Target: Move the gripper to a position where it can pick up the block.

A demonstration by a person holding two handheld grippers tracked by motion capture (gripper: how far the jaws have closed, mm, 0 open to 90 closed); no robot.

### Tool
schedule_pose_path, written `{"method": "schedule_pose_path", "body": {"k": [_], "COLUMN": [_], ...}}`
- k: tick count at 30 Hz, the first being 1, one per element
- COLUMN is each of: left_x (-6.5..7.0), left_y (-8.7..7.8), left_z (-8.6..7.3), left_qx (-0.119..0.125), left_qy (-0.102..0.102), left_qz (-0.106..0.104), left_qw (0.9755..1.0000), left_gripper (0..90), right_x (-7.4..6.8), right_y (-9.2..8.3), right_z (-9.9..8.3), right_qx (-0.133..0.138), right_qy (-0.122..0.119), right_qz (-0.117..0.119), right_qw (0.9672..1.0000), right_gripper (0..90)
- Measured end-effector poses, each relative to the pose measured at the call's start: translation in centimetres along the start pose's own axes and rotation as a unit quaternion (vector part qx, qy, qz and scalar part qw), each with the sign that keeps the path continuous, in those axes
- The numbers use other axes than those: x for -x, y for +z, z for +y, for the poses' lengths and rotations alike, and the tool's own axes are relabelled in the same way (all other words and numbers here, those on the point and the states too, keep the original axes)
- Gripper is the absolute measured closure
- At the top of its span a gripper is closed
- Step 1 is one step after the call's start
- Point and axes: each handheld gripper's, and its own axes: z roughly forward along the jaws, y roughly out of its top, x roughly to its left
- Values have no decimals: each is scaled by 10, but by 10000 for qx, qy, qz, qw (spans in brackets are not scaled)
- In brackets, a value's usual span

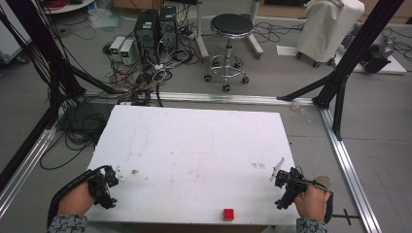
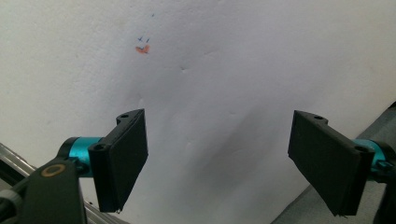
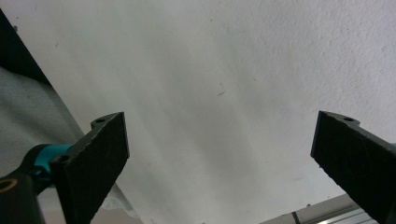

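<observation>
**Holding two grippers wide apart over a white table**

Resting at the near left corner of the white table (image 1: 194, 145), the left gripper (image 1: 108, 182) has its jaws spread wide with nothing between them; its own view shows bare tabletop and a small orange mark (image 2: 142, 49). At the near right edge, the right gripper (image 1: 283, 187) is likewise spread wide and holds nothing. A small red block (image 1: 228, 214) sits at the table's near edge, between the two hands and closer to the right one, touching neither.
</observation>
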Motion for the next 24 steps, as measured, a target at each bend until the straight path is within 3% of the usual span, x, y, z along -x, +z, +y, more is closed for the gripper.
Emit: {"method": "schedule_pose_path", "body": {"k": [24], "left_x": [2], "left_y": [1], "left_z": [1], "left_qx": [73], "left_qy": [23], "left_qz": [17], "left_qw": [10000], "left_gripper": [205], "right_x": [-1], "right_y": [2], "right_z": [3], "right_qx": [-115], "right_qy": [-81], "right_qz": [26], "right_qw": [9999], "right_gripper": [35]}}
